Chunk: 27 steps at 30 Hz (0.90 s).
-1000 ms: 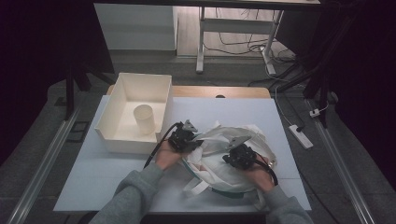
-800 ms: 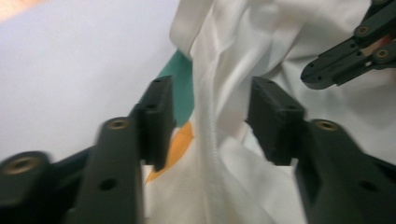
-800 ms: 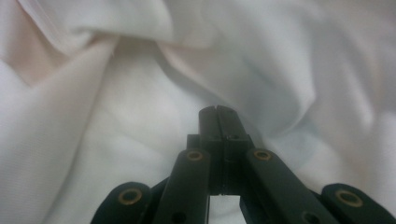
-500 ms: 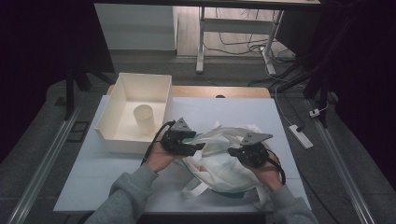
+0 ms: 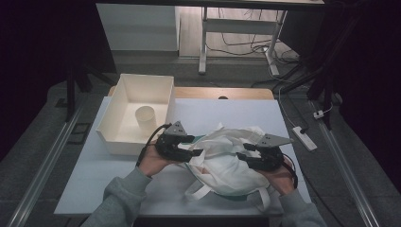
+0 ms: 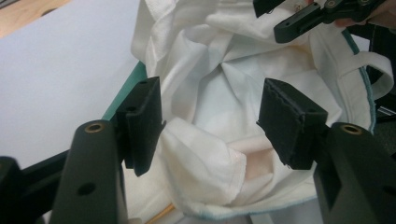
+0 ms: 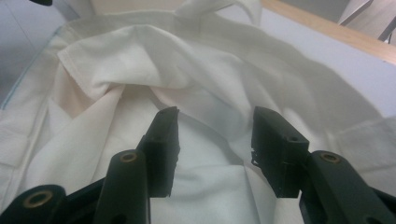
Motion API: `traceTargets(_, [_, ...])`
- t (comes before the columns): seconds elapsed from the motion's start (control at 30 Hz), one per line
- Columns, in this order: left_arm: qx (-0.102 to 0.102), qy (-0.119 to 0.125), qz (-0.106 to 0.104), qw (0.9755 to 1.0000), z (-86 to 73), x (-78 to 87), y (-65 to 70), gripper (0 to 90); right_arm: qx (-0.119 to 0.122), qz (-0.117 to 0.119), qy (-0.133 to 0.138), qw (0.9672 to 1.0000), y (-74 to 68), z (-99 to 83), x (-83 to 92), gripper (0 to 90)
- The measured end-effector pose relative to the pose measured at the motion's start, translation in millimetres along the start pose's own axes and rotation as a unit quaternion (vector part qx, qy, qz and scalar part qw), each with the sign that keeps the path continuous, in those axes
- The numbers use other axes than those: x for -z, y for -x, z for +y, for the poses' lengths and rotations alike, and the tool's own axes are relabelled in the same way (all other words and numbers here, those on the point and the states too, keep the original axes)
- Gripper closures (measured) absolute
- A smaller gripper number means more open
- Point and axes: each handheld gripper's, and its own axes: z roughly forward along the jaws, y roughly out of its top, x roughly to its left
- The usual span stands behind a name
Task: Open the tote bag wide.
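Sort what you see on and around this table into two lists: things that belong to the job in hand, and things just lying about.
In the job: white cloth bag, left gripper, right gripper.

Lying about: white bin, paper cup, power strip.

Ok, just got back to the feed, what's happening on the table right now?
A person is working a white cloth bag with a gripper in each hand. The left gripper and the right gripper have just been opening their jaws; both now stand open above the crumpled cloth, gripping nothing. A white bin with a cup inside stands beside the bag.
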Motion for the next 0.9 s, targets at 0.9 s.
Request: traceTargets(0.9, [0.005,0.028,0.038,0.9989,1.2,57.4,-16.0,34.3,0.003,-0.029,0.012,0.9995,6.8,-9.3,20.5,48.7])
